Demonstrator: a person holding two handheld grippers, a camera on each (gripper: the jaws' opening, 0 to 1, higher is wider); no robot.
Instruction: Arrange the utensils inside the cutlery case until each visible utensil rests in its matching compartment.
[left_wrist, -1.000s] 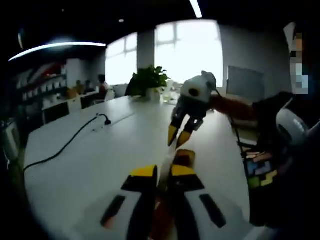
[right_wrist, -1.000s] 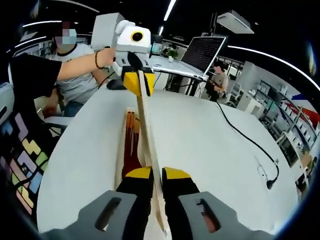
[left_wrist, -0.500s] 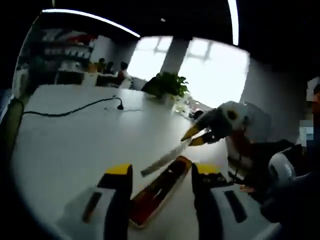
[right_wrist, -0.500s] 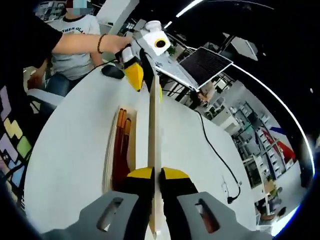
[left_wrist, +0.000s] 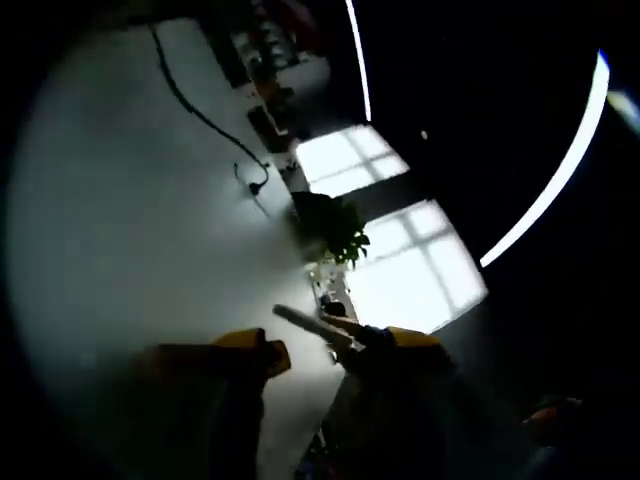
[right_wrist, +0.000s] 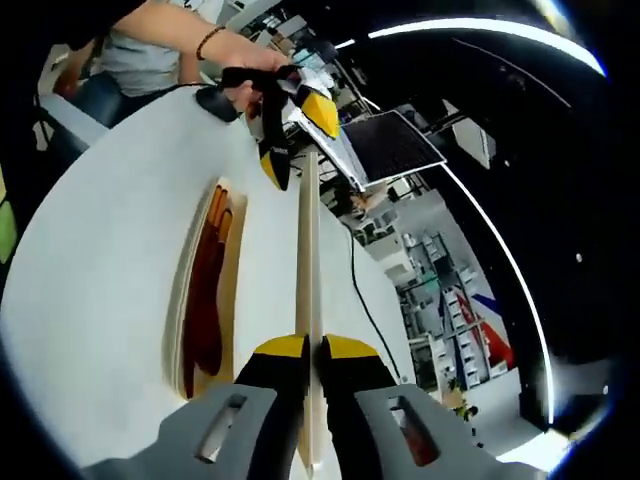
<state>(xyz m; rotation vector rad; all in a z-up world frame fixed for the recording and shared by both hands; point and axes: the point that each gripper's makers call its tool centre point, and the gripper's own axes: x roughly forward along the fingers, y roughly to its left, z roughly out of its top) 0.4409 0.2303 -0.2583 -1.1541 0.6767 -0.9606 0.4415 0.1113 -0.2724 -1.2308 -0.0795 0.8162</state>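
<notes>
My right gripper (right_wrist: 310, 350) is shut on a long pale flat wooden strip (right_wrist: 308, 250) that runs away from its jaws above the table. At the strip's far end the left gripper (right_wrist: 297, 140) stands open, its yellow fingertips (right_wrist: 320, 108) on either side of the strip without clamping it. In the left gripper view the left gripper (left_wrist: 330, 345) is open and the strip's end (left_wrist: 300, 322) pokes in between its jaws. The open wooden cutlery case (right_wrist: 180, 300) lies on the white table (right_wrist: 100, 270) left of the strip, with red-brown utensils (right_wrist: 208, 290) inside.
A person's hand (right_wrist: 240, 75) holds the left gripper. A laptop (right_wrist: 385, 140) stands at the table's far side, and a black cable (right_wrist: 360, 290) crosses it on the right. A potted plant (left_wrist: 335, 230) and another cable (left_wrist: 200, 110) sit on the table in the left gripper view.
The left gripper has opened and let go of the strip's far end, and its view has rolled up toward the ceiling. The right gripper still grips the strip.
</notes>
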